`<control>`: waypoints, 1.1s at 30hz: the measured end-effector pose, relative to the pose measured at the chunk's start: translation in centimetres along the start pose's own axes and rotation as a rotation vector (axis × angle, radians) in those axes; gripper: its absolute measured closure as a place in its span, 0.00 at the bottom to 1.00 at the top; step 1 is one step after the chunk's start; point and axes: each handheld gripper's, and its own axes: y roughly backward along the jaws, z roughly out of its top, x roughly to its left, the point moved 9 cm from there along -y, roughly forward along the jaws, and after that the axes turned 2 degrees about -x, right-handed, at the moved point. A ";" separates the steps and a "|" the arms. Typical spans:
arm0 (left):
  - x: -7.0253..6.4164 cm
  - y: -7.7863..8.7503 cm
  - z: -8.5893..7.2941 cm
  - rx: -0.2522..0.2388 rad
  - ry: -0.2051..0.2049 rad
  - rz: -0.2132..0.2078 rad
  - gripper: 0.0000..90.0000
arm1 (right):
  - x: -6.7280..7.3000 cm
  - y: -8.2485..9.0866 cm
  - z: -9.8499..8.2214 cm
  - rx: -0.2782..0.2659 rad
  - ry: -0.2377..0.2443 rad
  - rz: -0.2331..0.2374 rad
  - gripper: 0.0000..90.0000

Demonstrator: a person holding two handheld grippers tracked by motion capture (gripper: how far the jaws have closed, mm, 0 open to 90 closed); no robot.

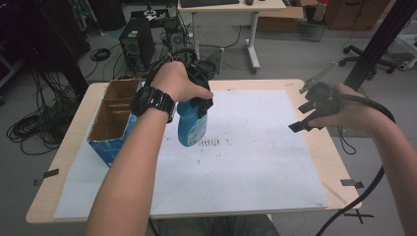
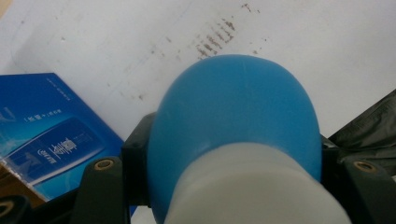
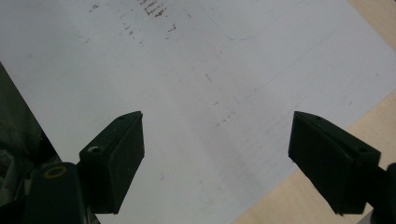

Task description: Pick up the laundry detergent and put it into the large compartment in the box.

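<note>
A blue plastic bottle [image 1: 191, 129] hangs bottom-down above the white sheet [image 1: 255, 162], held near its pale top by my left gripper [image 1: 199, 101]. In the left gripper view the bottle [image 2: 236, 121] sits between the two black jaws, its rounded blue base pointing at the sheet. My right gripper [image 1: 306, 118] hovers over the sheet's right edge, open, with nothing between its fingers. In the right gripper view the right gripper [image 3: 217, 154] has its pads wide apart over bare white sheet [image 3: 210, 56].
An open blue cardboard box [image 1: 113, 120] with brown dividers stands at the table's left, close to my left forearm; its blue printed side [image 2: 51, 135] is in the left gripper view. Dark smudges [image 1: 210, 142] mark the sheet by the bottle. Wooden table edge [image 1: 334, 162] runs at the right.
</note>
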 end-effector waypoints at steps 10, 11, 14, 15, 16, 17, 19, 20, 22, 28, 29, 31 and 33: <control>0.2 1.4 0.2 -0.014 0.024 -0.001 0.42 | 0.1 0.3 0.4 -0.005 0.010 0.002 0.21; 0.2 1.5 0.2 -0.015 0.024 0.000 0.42 | 0.2 0.3 0.4 -0.004 0.009 0.003 0.21; 0.3 1.9 0.2 -0.017 0.029 -0.001 0.42 | 0.1 0.3 0.4 -0.004 0.009 0.002 0.21; 0.3 2.0 0.2 -0.019 0.034 -0.004 0.42 | 0.1 0.3 0.3 -0.004 0.010 0.002 0.21; 0.3 2.1 0.2 -0.016 0.027 -0.003 0.42 | 0.1 0.3 0.3 -0.003 0.010 0.002 0.21; 0.3 2.2 0.2 -0.019 0.032 -0.005 0.42 | 0.1 0.3 0.3 -0.003 0.010 0.001 0.21; 0.4 2.4 0.2 -0.024 0.036 -0.005 0.42 | 0.2 0.3 0.3 -0.003 0.010 0.002 0.21; 0.4 2.5 0.2 -0.026 0.037 -0.005 0.42 | 0.2 0.3 0.3 -0.004 0.010 0.003 0.21; 0.5 2.7 0.2 -0.029 0.040 -0.005 0.42 | 0.2 0.4 0.4 -0.005 0.011 0.002 0.21; 0.6 3.3 0.2 -0.037 0.049 -0.006 0.42 | 0.3 0.4 0.5 -0.004 0.014 0.002 0.21; 0.7 3.4 0.2 -0.038 0.051 -0.005 0.42 | 0.3 0.4 0.6 -0.003 0.015 0.002 0.21; 0.8 3.7 0.2 -0.042 0.059 -0.003 0.42 | 0.4 0.4 0.6 -0.005 0.015 0.003 0.21; 0.9 3.8 0.2 -0.036 0.064 -0.001 0.42 | 0.4 0.4 0.7 -0.004 0.016 0.003 0.21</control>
